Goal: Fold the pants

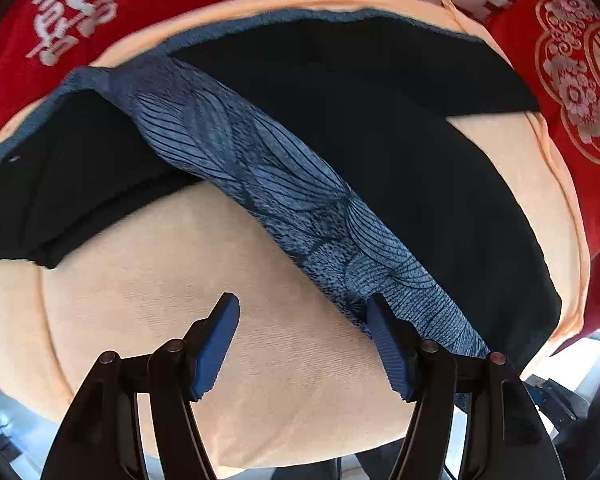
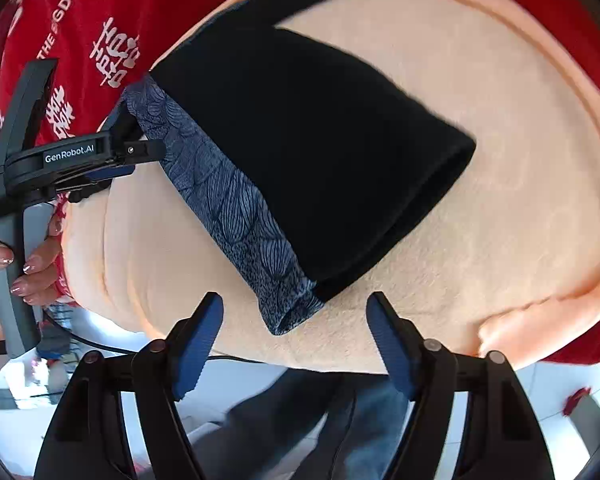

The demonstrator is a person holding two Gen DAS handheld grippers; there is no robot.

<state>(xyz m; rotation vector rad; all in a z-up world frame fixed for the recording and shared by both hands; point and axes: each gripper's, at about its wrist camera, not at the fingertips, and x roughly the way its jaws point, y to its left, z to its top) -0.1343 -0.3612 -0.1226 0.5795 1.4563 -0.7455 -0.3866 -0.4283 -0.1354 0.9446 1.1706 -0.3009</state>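
Right hand-held gripper [image 2: 296, 338]: black hinged arms, round silver rivets, ribbed blue finger pads [image 2: 198, 346]. Left hand-held gripper [image 1: 304, 340]: same build; seen from the right wrist view, its black body bears white "GenRobot.AI" lettering, a small screw and a grey handle. Hand [image 2: 28, 268] on the handle: glossy polished fingernails.
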